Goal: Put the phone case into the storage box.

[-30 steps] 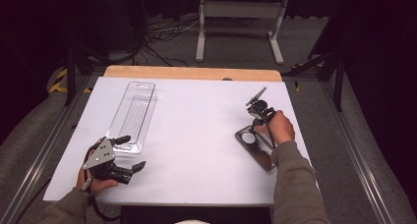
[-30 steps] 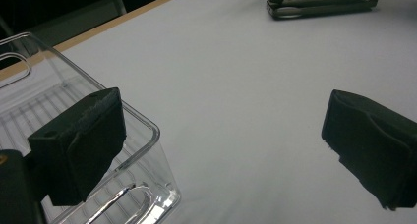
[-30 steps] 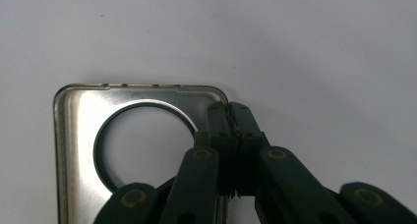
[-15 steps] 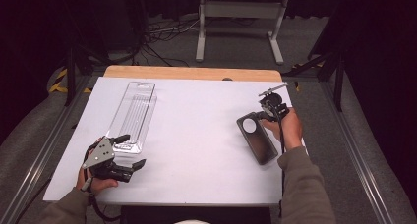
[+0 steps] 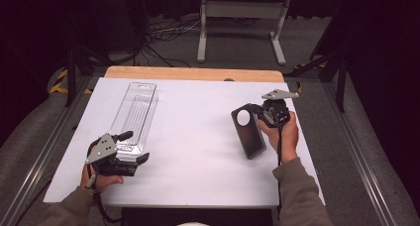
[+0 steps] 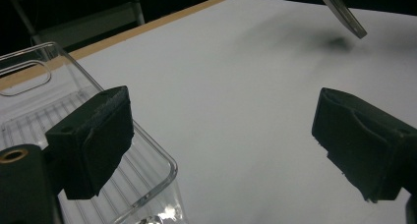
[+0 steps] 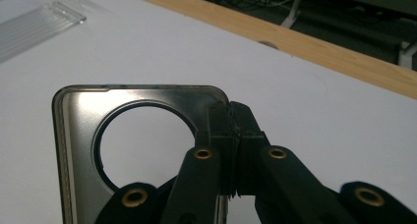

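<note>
Between the right gripper's [image 7: 231, 135] jaws: phone case [image 7: 123, 135] edge.

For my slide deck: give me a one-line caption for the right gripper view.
Right hand-held gripper shut on a phone case corner, lifted above the white table.

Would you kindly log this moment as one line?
right tongs: shut on phone case, lifted | left tongs: open, closing, beside clear tray | table
</note>
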`<state>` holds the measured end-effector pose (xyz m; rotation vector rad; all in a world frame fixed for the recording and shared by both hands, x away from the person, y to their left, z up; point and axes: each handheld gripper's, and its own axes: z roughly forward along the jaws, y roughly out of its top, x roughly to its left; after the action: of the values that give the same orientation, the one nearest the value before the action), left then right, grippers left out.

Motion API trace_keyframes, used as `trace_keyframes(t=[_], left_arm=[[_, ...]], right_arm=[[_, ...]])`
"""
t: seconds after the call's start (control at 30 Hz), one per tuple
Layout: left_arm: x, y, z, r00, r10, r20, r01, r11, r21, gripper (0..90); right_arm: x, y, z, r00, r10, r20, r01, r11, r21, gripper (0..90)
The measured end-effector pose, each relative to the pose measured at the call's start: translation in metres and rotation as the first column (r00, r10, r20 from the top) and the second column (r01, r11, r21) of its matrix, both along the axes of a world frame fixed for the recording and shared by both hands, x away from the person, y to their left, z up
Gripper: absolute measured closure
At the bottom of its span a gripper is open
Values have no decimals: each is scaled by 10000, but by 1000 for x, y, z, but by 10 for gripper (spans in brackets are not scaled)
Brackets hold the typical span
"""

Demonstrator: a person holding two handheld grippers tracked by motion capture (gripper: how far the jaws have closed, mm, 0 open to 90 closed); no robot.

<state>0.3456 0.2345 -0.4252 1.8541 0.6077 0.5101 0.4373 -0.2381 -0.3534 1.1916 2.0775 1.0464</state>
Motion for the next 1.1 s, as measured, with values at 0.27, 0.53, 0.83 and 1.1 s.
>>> trace_keyframes(t=[0.27, 0.53, 0.83, 1.1], left_arm=[[7, -12, 5, 10000, -26, 35, 27, 9999, -117, 107], [13, -30, 10, 9996, -254, 94, 257, 9994, -246, 124], [18, -55, 19, 9990, -429, 148, 435, 9979, -482, 170], [21, -84, 30, 9955, -934, 148, 943, 9923, -801, 206]], right_arm=[[-9, 9, -1, 9971, -44, 755, 20, 9995, 328, 897], [-18, 21, 1, 9912, 98, 1317, -174, 9982, 570, 897], [-29, 46, -5, 9835, 521, 1732, -612, 9970, 479, 897], [-39, 67, -9, 9742, 768, 2124, -873, 9954, 403, 897]])
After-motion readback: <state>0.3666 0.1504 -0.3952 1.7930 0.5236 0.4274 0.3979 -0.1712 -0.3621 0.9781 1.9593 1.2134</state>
